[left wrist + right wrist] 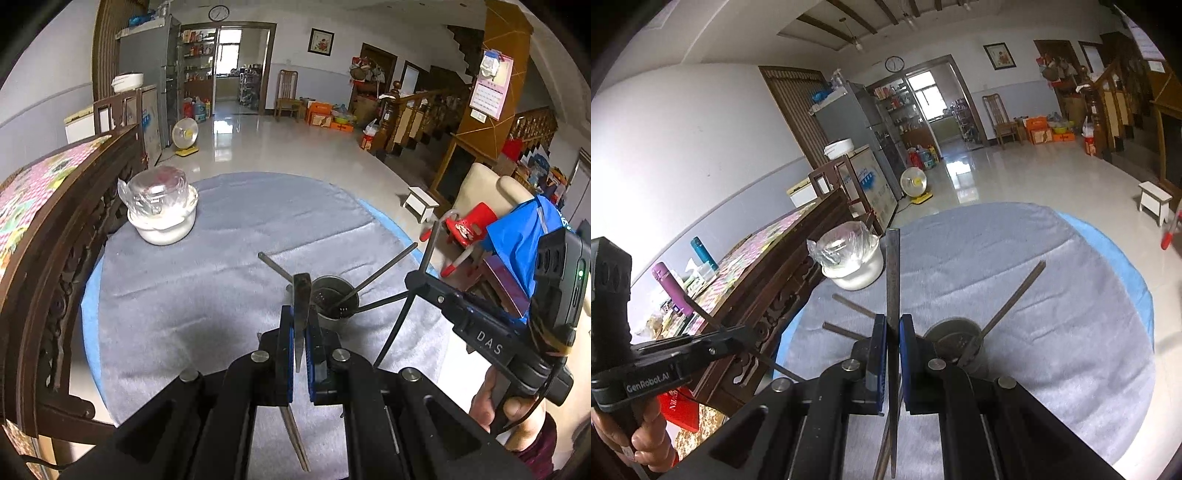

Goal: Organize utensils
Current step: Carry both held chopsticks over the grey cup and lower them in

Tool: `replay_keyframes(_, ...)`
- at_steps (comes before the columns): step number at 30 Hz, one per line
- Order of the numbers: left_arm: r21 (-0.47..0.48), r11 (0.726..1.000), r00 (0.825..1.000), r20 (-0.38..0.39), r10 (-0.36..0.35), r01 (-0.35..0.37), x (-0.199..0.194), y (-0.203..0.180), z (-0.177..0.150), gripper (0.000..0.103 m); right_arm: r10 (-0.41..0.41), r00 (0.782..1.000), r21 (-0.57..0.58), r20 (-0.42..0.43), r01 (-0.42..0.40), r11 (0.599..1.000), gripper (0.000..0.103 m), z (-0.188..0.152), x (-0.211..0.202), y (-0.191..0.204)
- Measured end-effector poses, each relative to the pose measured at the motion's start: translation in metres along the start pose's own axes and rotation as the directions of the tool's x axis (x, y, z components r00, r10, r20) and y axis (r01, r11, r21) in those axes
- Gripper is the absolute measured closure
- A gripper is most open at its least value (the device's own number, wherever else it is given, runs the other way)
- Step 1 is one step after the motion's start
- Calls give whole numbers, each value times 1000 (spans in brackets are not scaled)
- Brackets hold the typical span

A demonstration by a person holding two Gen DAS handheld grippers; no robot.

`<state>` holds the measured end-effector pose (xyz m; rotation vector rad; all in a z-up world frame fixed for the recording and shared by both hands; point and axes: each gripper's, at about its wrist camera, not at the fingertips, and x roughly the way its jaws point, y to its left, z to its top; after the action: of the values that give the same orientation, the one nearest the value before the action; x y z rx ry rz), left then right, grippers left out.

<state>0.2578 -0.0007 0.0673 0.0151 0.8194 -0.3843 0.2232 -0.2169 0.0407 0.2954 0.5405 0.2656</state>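
Your left gripper [302, 325] is clamped on one metal chopstick [301, 306], just in front of the metal holder cup [338, 295] on the grey-covered tabletop [221, 288]. Your right gripper [894, 332] pinches a second chopstick [892, 280] upright. More chopsticks [1012, 299] lean in the cup, beside it.

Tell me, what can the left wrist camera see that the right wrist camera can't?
Only the left wrist view shows the red plastic chair, the blue cloth and the wall calendar.

Only the right wrist view shows the purple bottle, the teal bottle and the ceiling beams.

Both show the metal cup with chopsticks in it, the white pot with a plastic-wrapped lid, the grey cloth and the wall clock. Each gripper, left gripper and right gripper, is shut on chopsticks.
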Motion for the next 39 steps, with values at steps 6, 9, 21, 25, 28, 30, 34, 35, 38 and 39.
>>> replay_keyframes(6, 12, 1000, 1000, 9, 4, -4, -3, -5, 7, 97, -12, 999, -2, 32, 12, 1000, 96, 18, -4, -3)
replay_keyframes(9, 17, 1000, 1000, 14, 5, -5, -3, -10, 13, 97, -22, 998, 1, 56, 22, 1000, 96, 30, -5, -6)
replay_keyframes(21, 19, 1000, 997, 82, 0, -2, 4, -30, 64, 97, -132, 978, 5, 159, 133, 991, 96, 77, 14, -21)
replay_keyframes(25, 7, 1000, 994, 104, 16, -17, 16, -35, 77, 97, -158, 972, 29, 174, 155, 987, 96, 85, 25, -28)
replay_keyframes(28, -19, 1000, 995, 96, 14, -13, 36, -36, 81, 97, -188, 965, 38, 180, 184, 982, 96, 86, 36, -31)
replay_keyframes(30, -39, 999, 997, 81, 18, -15, 54, -35, 79, 97, -207, 962, 34, 178, 204, 978, 96, 82, 43, -32)
replay_keyframes(34, -66, 998, 999, 41, 16, -13, 82, -31, 70, 97, -223, 964, 12, 146, 224, 975, 96, 73, 59, -33)
replay_keyframes(35, -65, 998, 1000, 20, 10, -9, 89, -30, 67, 97, -224, 966, 5, 131, 225, 974, 96, 71, 62, -33)
replay_keyframes(38, -53, 998, 1000, -12, 20, -21, 95, -32, 60, 97, -222, 972, -8, 81, 223, 975, 94, 64, 68, -35)
replay_keyframes(39, -44, 999, 1000, -8, 24, -24, 93, -34, 58, 97, -214, 974, -2, 66, 215, 977, 94, 62, 68, -37)
